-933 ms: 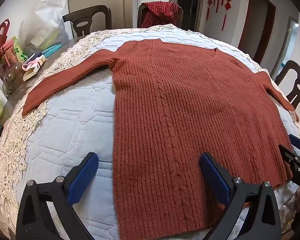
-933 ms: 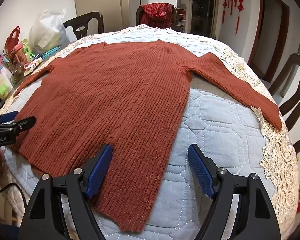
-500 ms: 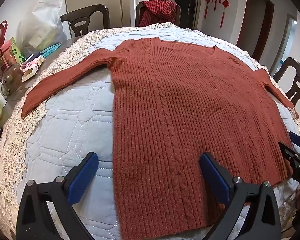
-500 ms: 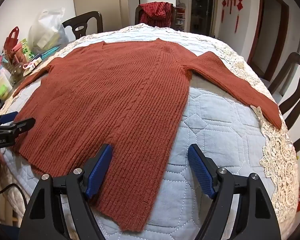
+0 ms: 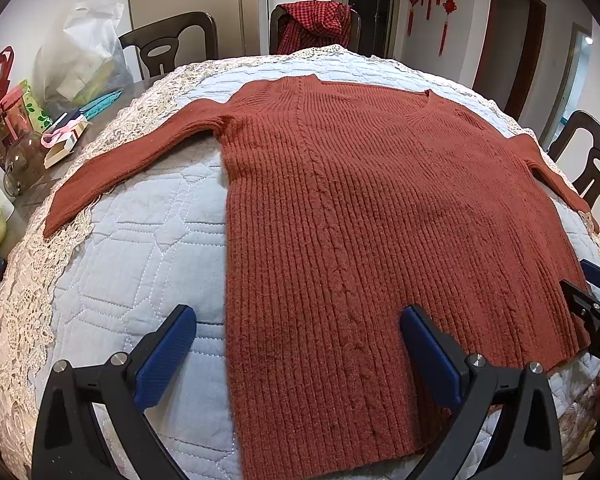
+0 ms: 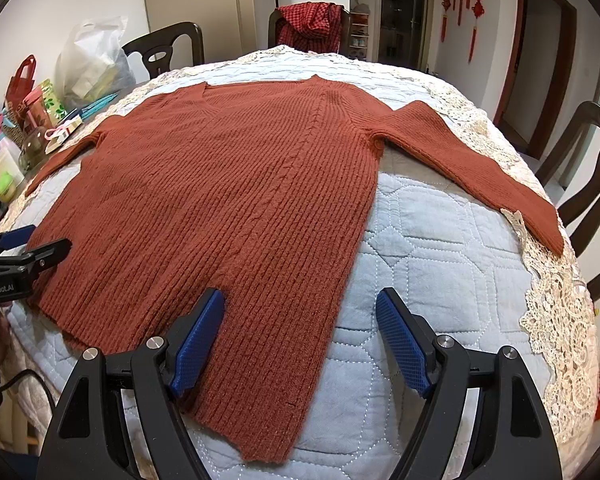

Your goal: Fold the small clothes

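A rust-red ribbed knit sweater (image 5: 360, 216) lies flat on the quilted light-blue cover (image 5: 140, 248), both sleeves spread out, neckline at the far side. It also shows in the right wrist view (image 6: 228, 200). My left gripper (image 5: 296, 352) is open and empty, its jaws straddling the sweater's near left hem corner. My right gripper (image 6: 300, 336) is open and empty over the near right hem corner. Each gripper shows at the edge of the other's view: the right one (image 5: 592, 300), the left one (image 6: 24, 252).
The round table has a lace cloth edge (image 6: 556, 320). Bags, a jar and boxes (image 5: 28, 136) crowd the far left. Dark chairs (image 5: 168, 44) stand around the table; one holds a red checked cloth (image 5: 312, 24). Another chair (image 6: 592, 176) is at the right.
Both grippers have stayed open over the hem. The left view has shifted slightly, with the sweater a little lower in frame; the sweater itself has not moved.
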